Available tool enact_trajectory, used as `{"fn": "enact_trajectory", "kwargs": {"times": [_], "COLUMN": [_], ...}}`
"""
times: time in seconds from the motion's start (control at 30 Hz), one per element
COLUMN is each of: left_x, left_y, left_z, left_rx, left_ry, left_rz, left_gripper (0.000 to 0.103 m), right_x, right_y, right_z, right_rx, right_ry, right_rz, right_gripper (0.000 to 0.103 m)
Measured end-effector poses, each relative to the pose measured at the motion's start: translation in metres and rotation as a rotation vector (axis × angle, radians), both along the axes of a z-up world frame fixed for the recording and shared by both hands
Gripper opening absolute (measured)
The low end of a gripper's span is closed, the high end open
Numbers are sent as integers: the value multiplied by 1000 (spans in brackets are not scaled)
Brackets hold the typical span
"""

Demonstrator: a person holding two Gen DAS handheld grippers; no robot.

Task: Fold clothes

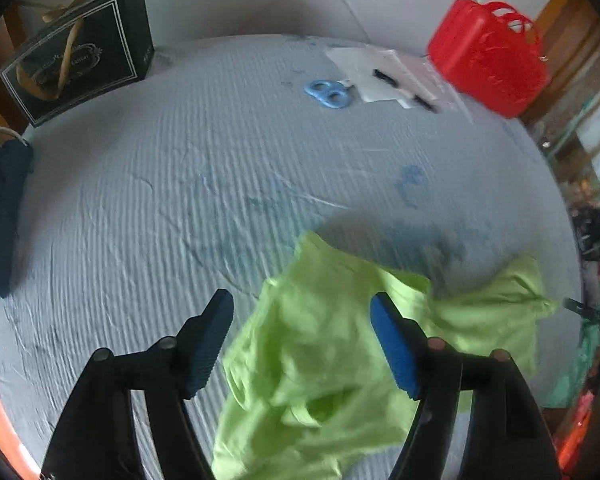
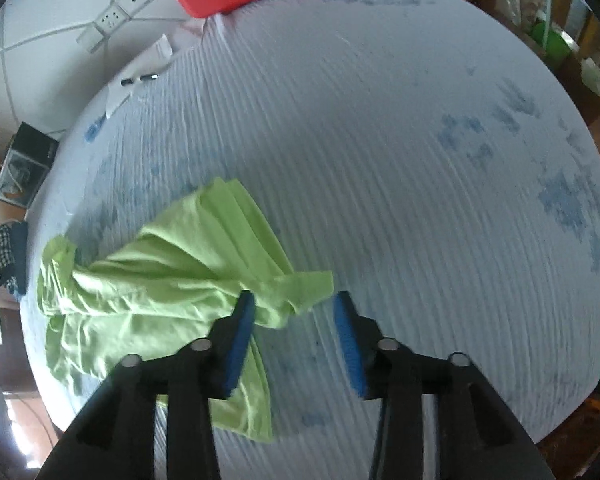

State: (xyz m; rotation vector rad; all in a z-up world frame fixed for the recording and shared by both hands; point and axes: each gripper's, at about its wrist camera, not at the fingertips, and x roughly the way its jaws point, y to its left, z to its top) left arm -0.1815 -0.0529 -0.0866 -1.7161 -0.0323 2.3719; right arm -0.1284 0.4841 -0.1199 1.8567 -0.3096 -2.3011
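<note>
A crumpled lime-green garment lies on the grey-blue striped sheet at the near side. My left gripper is open, its jaws apart over the garment's left part, holding nothing. In the right wrist view the same garment lies bunched at the left. My right gripper is open, with a garment corner lying between its fingertips; the left pad rests against the cloth.
A red plastic basket, papers with pens and blue scissors sit at the far side. A black gift bag stands far left. Dark and checked clothes lie at the left edge.
</note>
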Motion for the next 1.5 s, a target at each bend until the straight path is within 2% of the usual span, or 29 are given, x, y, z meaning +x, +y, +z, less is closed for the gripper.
{"fn": "enact_trajectory", "kwargs": {"times": [0.07, 0.13, 0.33, 0.43, 0.47, 0.53, 0.57, 0.6, 0.63, 0.67, 0.77, 0.83, 0.9, 1.0, 1.03, 1.07, 1.1, 1.13, 1.17, 1.2, 1.23, 1.27, 1.33, 1.5], "left_x": [-13, -17, -25, -34, -35, -37, -37, -39, -42, -44, -56, -70, -89, -137, -156, -174, -192, -207, -212, -211, -209, -200, -181, -90], "left_y": [-1, -5, 5, 7, 8, 9, 13, 17, 21, 22, 21, 14, 7, 1, -2, -4, -6, -8, -10, -11, -12, -13, -17, -37], "left_z": [-24, -40, -66, -77, -77, -75, -70, -65, -60, -51, -15, 16, 40, 62, 63, 63, 57, 51, 46, 42, 39, 36, 29, 13], "left_rx": [-38, -36, 18, 74, 93, 125, 116, 108, 103, 103, 99, 86, 34, -68, -63, -62, -77, -90, -93, -91, -89, -90, -91, -61], "left_ry": [-45, -96, -143, -190, -191, -189, -170, -153, -140, -117, -16, 67, 138, 229, 236, 234, 198, 162, 134, 122, 110, 96, 67, 9], "left_rz": [12, 22, 1, 12, 15, 17, 5, -6, -13, -19, 6, 30, 48, 82, 99, 117, 139, 160, 176, 177, 174, 159, 129, 90], "left_gripper": [70, 70, 70, 68, 47, 16, 8, 5, 4, 3, 3, 3, 3, 3, 3, 4, 5, 9, 14, 17, 25, 37, 45, 45], "right_x": [4, 6, 2, -3, -4, -6, -7, -8, -8, -10, -21, -37, -58, -112, -130, -148, -165, -183, -201, -219, -237, -234, -225, -146], "right_y": [0, 2, -6, -11, -13, -17, -21, -24, -30, -34, -44, -47, -50, -70, -77, -85, -92, -99, -106, -113, -120, -120, -121, -101], "right_z": [3, 4, -9, -22, -26, -31, -33, -36, -36, -37, -15, 12, 43, 45, 46, 46, 47, 47, 47, 48, 48, 46, 40, 28], "right_rx": [0, 5, 18, 20, 20, 22, 23, 25, 33, 37, 53, 35, 13, 31, 37, 44, 50, 57, 63, 70, 76, 69, 52, 48], "right_ry": [5, 5, -26, -45, -53, -66, -71, -75, -82, -92, -27, 50, 138, 162, 169, 177, 184, 191, 198, 206, 213, 213, 211, 166], "right_rz": [1, 4, 11, 9, 7, 13, 20, 28, 51, 70, 105, 114, 119, 102, 97, 91, 85, 79, 73, 67, 62, 64, 71, 117], "right_gripper": [62, 70, 85, 86, 86, 86, 84, 75, 31, 4, 6, 6, 6, 6, 6, 6, 6, 13, 26, 31, 34, 34, 37, 41]}}
